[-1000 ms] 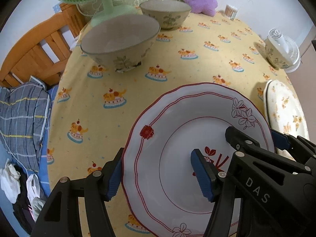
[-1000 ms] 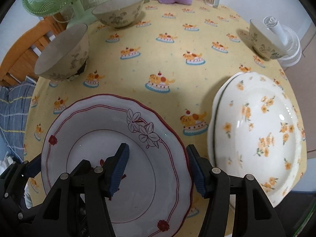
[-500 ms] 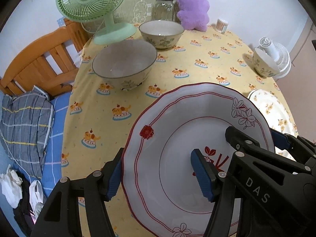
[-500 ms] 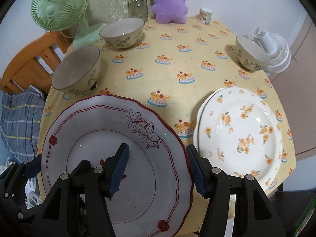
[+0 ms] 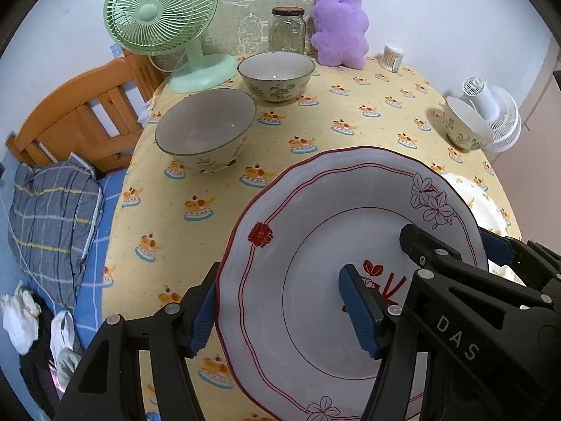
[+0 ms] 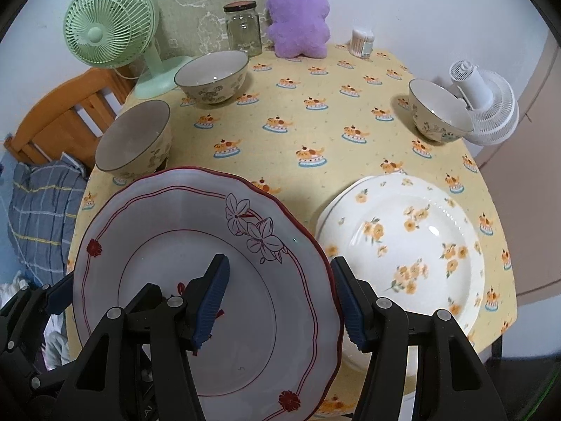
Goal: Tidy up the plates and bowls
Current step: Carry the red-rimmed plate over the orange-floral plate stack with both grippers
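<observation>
Both grippers hold one white plate with a red rim and flower drawings (image 5: 315,245) (image 6: 168,245) in the air above the table's near side. My left gripper (image 5: 280,312) is shut on its left edge, my right gripper (image 6: 280,301) on its right edge. A white plate with orange flowers (image 6: 406,242) lies on the table to the right, on top of another plate. Two large bowls stand at the left, one near (image 6: 135,140) and one far (image 6: 212,77). A smaller bowl (image 6: 438,112) stands at the far right.
A yellow tablecloth (image 6: 315,122) covers the table. At the back stand a green fan (image 6: 108,31), a glass jar (image 6: 243,28), a purple plush toy (image 6: 298,17) and a cotton swab tub (image 6: 363,42). A white fan (image 6: 487,108) lies at the right edge. A wooden bed frame (image 5: 77,119) is at the left.
Both grippers have lifted the red-rimmed plate up and back from the table. The bowls and flowered plate stayed in place.
</observation>
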`<state>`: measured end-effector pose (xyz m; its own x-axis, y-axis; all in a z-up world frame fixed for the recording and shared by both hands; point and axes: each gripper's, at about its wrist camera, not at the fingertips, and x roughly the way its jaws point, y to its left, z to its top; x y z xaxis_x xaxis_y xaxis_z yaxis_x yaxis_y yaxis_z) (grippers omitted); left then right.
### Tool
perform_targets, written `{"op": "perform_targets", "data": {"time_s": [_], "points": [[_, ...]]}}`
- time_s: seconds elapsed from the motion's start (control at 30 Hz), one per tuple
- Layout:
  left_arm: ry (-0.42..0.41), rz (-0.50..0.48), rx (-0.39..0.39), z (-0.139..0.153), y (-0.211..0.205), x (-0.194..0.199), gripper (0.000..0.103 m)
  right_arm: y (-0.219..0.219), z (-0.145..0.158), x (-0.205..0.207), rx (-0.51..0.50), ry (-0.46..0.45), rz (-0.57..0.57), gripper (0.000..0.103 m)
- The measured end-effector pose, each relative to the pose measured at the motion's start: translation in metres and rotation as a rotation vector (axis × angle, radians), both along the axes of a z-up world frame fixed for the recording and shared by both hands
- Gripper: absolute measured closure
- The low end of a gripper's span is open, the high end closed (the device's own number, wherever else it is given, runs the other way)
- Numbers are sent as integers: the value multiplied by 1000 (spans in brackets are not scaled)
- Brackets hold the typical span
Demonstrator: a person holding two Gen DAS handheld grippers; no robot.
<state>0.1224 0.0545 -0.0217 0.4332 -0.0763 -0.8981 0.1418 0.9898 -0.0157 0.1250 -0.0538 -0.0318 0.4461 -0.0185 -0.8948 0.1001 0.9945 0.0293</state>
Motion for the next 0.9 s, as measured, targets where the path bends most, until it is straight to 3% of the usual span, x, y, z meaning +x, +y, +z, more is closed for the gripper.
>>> {"op": "perform_targets", "data": {"time_s": [0.5, 0.9], "points": [[4, 76, -23, 8, -90, -13, 36, -90, 11, -5, -20, 4, 85, 40], [43, 85, -54, -9, -155, -17, 36, -159, 1, -7, -51, 36, 87, 40]]}}
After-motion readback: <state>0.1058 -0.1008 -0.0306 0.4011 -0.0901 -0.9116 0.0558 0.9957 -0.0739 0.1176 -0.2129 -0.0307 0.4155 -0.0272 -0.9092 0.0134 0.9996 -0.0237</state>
